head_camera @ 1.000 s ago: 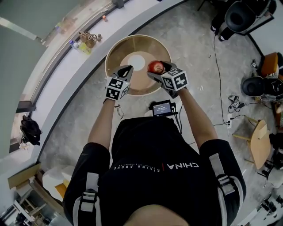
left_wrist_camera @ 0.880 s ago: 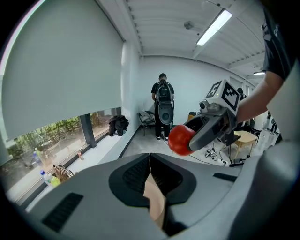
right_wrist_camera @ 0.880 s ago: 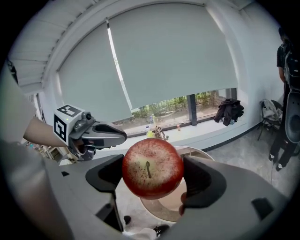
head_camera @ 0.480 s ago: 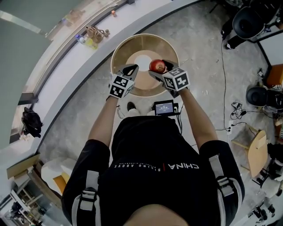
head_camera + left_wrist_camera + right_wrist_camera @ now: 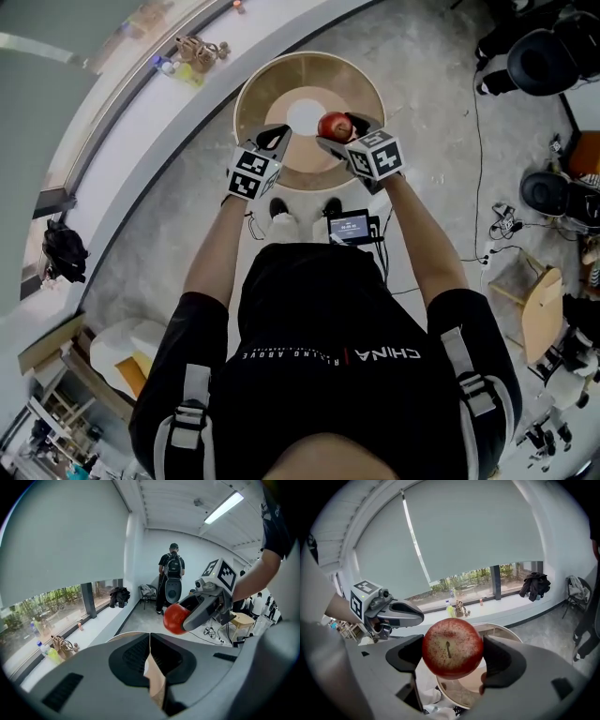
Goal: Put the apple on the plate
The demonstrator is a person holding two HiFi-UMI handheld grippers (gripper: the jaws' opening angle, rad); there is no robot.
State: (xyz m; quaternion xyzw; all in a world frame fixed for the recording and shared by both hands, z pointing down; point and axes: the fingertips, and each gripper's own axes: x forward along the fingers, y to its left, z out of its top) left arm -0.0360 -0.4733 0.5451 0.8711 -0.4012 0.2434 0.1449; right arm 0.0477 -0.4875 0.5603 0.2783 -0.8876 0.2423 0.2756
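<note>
While the right gripper (image 5: 343,136) has its jaws clenched on the apple (image 5: 452,648), the fruit hangs in the air above the round tabletop (image 5: 267,82), just right of the white disc at its centre (image 5: 302,113), which I take to be the plate. The left gripper (image 5: 273,141) hovers beside it, jaws pressed together with nothing between them. Pickup looks done. What remains, as I judge it, is a short carry left over the plate, lowering until the apple rests on it, then opening the jaws.
</note>
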